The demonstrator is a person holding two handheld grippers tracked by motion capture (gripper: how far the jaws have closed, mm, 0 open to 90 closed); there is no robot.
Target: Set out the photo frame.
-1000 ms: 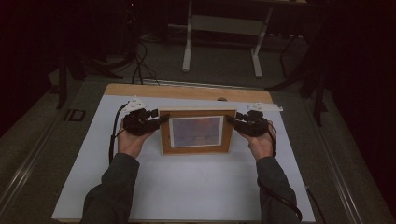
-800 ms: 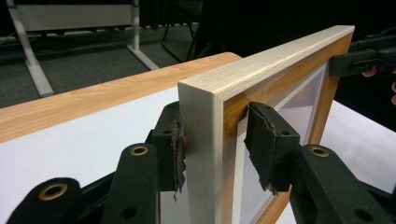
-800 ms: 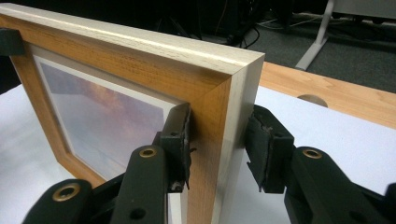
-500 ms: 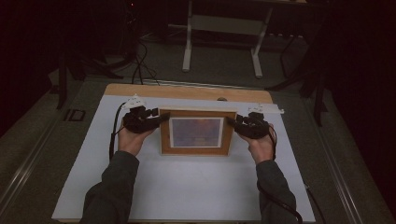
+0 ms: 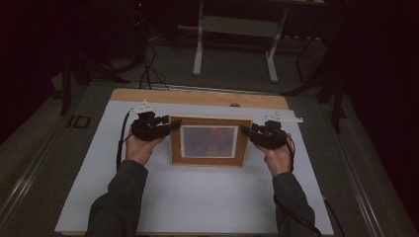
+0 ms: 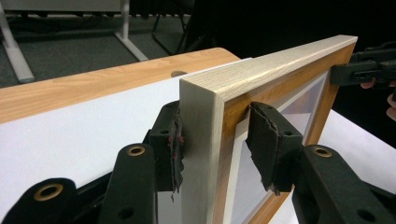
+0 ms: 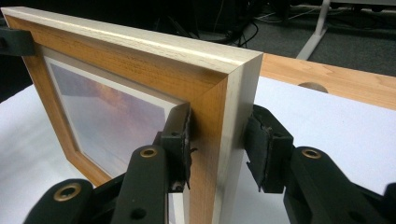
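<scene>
A wooden picture frame (image 5: 209, 161) with a pale print behind glass stands on edge on the white board (image 5: 197, 202), its face toward the person. My left gripper (image 5: 174, 126) clamps its left side near the top corner. In the left gripper view the frame (image 6: 280, 60) sits between the jaws of the left gripper (image 6: 217, 140), one pad behind it and one on its front. My right gripper (image 5: 244, 131) grips the opposite side. In the right gripper view the frame (image 7: 140, 51) is pinched between the two pads of the right gripper (image 7: 219, 144).
The white board covers most of a wooden table (image 5: 197, 97), which has a small round hole (image 5: 235, 104) at its far edge. Beyond the table stand a white-legged desk (image 5: 237, 29) and cables on dark floor. Both forearms reach in from the near edge.
</scene>
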